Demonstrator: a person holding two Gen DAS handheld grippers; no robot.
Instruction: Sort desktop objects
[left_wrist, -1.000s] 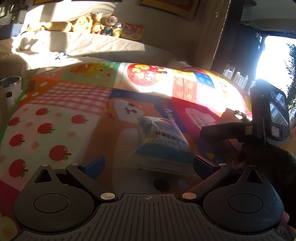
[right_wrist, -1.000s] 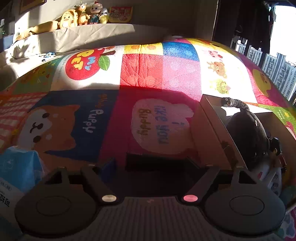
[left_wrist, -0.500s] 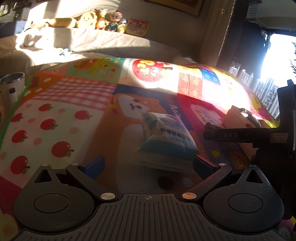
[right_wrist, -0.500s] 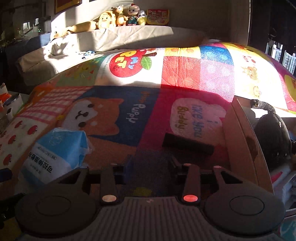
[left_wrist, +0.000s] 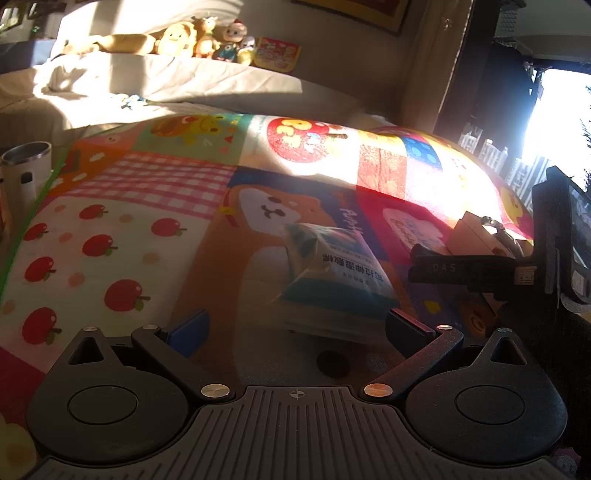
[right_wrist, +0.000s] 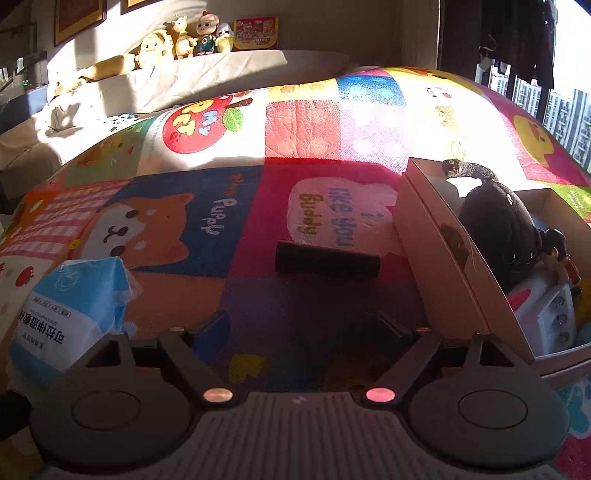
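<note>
A bright patchwork play mat printed with apples, a puppy and the words "I like you Buddy" covers the surface, half in hard sunlight and half in shade. The left gripper hovers low over the mat with its jaws spread wide and released; a blue-and-white plastic packet with printed Chinese characters lies flat on the puppy patch just ahead of them, between the line of the two fingers but not pressed by either pad. In the right wrist view the same packet sits at the lower left, beside the right gripper's left finger. The right gripper has its jaws opening, with nothing between them but bare mat. A short way ahead of it a dark cylindrical tube lies on its side on the red patch, just below the "Buddy" speech bubble and free of both fingers. To the right of the tube stands an open cardboard box, its near wall tilted outward; inside are a black plush toy, a small figurine and a white object I cannot identify. At the far edge, stuffed toys line a ledge above a pale sofa. A metal tumbler stands beyond the mat's left border in the left wrist view.
</note>
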